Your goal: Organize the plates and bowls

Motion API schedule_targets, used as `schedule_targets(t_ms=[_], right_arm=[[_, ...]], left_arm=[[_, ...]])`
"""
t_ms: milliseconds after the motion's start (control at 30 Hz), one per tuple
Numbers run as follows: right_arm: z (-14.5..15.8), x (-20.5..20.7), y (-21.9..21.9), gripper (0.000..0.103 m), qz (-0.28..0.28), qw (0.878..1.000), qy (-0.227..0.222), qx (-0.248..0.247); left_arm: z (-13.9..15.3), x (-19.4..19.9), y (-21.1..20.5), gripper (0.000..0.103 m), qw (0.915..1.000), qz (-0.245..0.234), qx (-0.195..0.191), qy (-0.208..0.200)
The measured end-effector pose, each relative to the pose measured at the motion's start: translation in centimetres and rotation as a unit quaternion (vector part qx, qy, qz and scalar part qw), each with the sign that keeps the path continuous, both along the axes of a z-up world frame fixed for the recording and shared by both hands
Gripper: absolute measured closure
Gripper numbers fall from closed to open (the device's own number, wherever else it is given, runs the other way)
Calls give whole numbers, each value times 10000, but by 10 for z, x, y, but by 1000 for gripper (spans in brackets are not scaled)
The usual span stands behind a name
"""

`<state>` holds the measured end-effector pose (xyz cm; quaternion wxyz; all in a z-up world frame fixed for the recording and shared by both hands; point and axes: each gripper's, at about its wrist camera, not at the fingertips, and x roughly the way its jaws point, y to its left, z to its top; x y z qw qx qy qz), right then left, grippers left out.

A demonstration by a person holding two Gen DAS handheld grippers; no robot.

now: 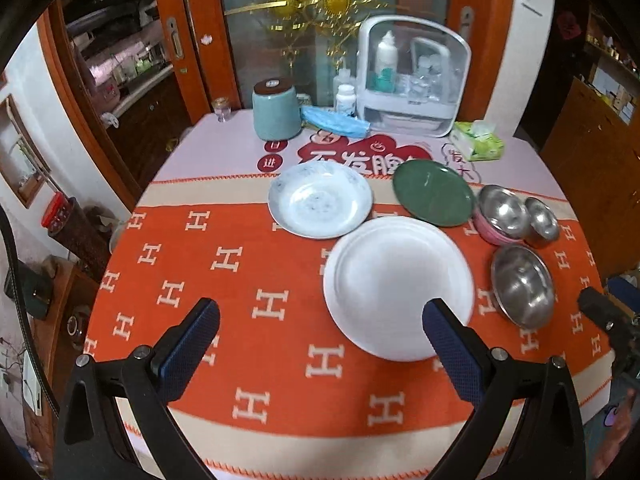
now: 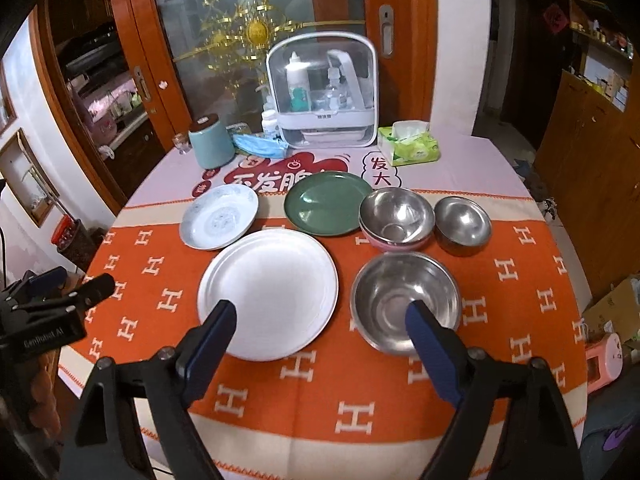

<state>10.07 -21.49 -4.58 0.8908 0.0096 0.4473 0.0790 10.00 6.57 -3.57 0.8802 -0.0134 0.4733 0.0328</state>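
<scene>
On the counter (image 2: 280,392), both grippers gape with nothing inside; slide your right gripper (image 2: 320,320) over the big shiny steel bowl's (image 2: 396,296) rim, left gripper (image 1: 320,316) by the big white round plate (image 1: 392,280).

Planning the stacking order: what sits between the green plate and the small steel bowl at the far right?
A steel bowl nested in a pink bowl sits between the green plate and small steel bowl, clearest in the right wrist view.
</scene>
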Motion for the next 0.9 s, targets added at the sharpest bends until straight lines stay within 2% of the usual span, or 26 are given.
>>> schedule_targets(t_ms=[167, 233, 400, 533, 733, 900], right_arm=[[-27, 56, 4, 24, 198, 9978, 581, 251], [-40, 80, 8, 30, 342, 9953, 822, 392], [-80, 125, 21, 35, 487, 9892, 1337, 356], [-118, 155, 22, 47, 449, 9805, 1863, 445], [-160, 183, 22, 51, 365, 9670, 2499, 325], [-177, 193, 21, 54, 311, 9597, 2786, 218]], left_arm=[[-38, 48, 19, 2, 9984, -155, -219, 495], [-60, 69, 27, 2, 9966, -183, -300, 751], [-114, 112, 39, 3, 9877, -300, -599, 1410], [-154, 134, 43, 6, 9778, -325, -819, 1903], [-186, 149, 43, 7, 9658, -358, -1126, 2307], [-201, 155, 40, 11, 9572, -478, -1271, 2557]])
